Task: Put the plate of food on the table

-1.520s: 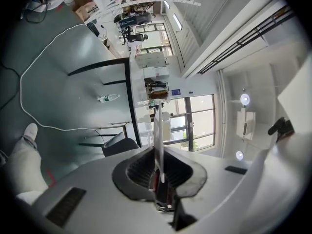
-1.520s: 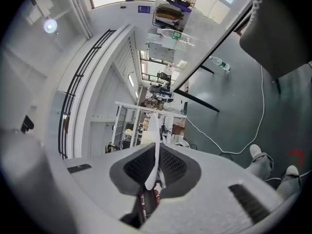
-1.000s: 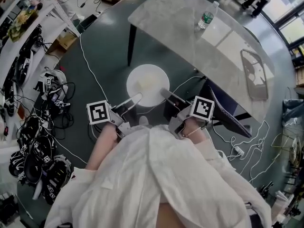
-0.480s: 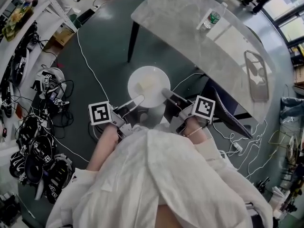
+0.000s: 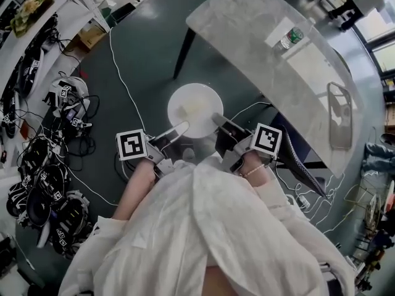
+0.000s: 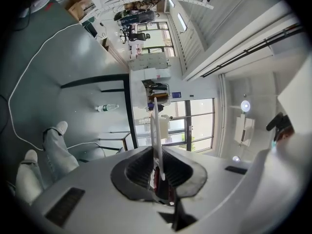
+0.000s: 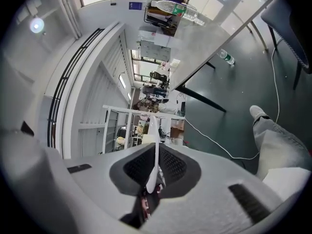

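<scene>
1. Dark green floor point(image 5: 142, 60) is filling the head view; a grey desk point(image 5: 247, 36) is standing at the upper right, with a bottle point(image 5: 291, 38) resting on it.
2. Held above the floor, the white plate point(image 5: 194, 119) is hanging short of the desk's near edge, not touching it; pale food point(image 5: 192, 108) is sitting near its middle.
3. At the plate's near left rim, the left gripper point(image 5: 181, 128) is gripping; in the left gripper view its fingers point(image 6: 138, 172) are pressing narrowly on the thin rim, seen edge-on.
4. At the near right rim, the right gripper point(image 5: 217, 119) is gripping likewise; in the right gripper view the dark pads are clamping the rim between them.
5. Below the plate, a person in a white garment point(image 5: 203, 227) is holding both grippers, each bearing a marker cube point(image 5: 130, 145).
6. Along the left, white cables point(image 5: 120, 73) and a pile of dark gear point(image 5: 49, 190) are lying on the floor.
</scene>
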`<state>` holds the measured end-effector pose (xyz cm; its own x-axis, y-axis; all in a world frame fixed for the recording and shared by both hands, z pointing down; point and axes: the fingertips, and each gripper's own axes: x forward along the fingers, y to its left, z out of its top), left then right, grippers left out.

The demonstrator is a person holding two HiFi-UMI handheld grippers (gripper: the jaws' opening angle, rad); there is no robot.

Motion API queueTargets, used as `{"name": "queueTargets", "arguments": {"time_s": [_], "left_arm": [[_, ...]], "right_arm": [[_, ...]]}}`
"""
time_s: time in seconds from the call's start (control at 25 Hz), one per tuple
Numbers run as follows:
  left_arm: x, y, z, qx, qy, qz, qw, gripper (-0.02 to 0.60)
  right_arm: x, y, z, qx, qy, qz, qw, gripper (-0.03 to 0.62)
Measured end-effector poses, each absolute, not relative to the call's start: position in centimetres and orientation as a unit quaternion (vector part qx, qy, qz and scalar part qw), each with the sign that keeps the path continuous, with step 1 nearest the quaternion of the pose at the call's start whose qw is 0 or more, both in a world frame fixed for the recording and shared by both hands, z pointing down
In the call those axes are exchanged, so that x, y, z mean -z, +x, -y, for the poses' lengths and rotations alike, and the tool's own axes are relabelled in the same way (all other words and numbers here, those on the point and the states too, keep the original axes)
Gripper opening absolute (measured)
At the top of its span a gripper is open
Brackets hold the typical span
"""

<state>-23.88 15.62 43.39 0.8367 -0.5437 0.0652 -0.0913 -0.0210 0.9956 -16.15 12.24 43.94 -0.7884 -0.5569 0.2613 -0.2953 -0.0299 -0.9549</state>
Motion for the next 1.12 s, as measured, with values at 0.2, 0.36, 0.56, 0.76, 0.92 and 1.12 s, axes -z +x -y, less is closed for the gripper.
{"name": "queueTargets", "arguments": {"time_s": [0.2, 0.36, 0.56, 0.76, 0.92, 1.12], "left_arm": [[-43.7, -24.1, -13.1, 0.167, 0.691, 0.236, 0.663, 0.043], [-44.4, -24.0, -9.8, 0.159, 0.689, 0.237, 0.666, 0.043], [-43.9, -23.3, -3.9, 0.15, 0.697, 0.235, 0.661, 0.043], [-43.3, -21.9, 2.7, 0.139, 0.699, 0.231, 0.663, 0.043], [-44.1, -20.6, 6.5, 0.123, 0.699, 0.217, 0.67, 0.043], [-45.0, -17.5, 10.1, 0.087, 0.696, 0.187, 0.688, 0.043]], "right_arm": [[-44.2, -16.4, -9.6, 0.65, -0.302, -0.69, 0.1, 0.011], [-44.9, -16.3, -6.1, 0.658, -0.298, -0.684, 0.102, 0.011], [-44.1, -15.8, -0.2, 0.658, -0.299, -0.683, 0.108, 0.011], [-43.5, -14.4, 6.3, 0.657, -0.311, -0.678, 0.112, 0.011], [-44.2, -13.0, 9.8, 0.659, -0.324, -0.668, 0.119, 0.011], [-45.5, -9.5, 12.6, 0.67, -0.357, -0.636, 0.141, 0.011]]}}
